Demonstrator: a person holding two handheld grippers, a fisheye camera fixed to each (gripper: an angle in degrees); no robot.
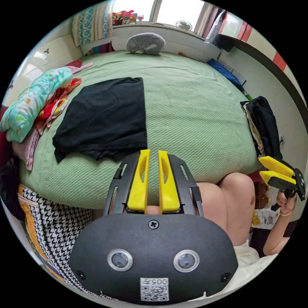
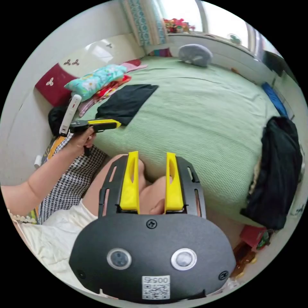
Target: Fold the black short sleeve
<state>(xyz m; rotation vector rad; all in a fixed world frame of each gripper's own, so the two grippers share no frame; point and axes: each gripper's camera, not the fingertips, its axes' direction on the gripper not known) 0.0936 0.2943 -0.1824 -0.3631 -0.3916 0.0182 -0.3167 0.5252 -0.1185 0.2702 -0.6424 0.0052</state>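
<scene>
Bedding in pale green (image 1: 192,106) is taking up most of both views, a wide quilted bed cover stretching back to a window sill. Lying flat on it, toward the side with the heaped colourful bedclothes (image 1: 35,99), is the black short sleeve (image 1: 102,118), already folded into a rough rectangle, with nothing touching it. A dark pile of clothes (image 2: 279,170) is hanging over the opposite edge of the bed; the right gripper view is showing it large, the left gripper view only as a small bundle at the side. A grey plush cushion (image 1: 146,43) is sitting at the far end under the window.

Left gripper (image 1: 154,183) is hovering over the near edge of the bed, just short of the shirt, its yellow jaws parted by a narrow gap and gripping nothing; the right gripper view is catching it from the side in the person's hand (image 2: 81,139). Right gripper (image 2: 151,183) is hanging above the person's bare knees, jaws wider apart and empty.
</scene>
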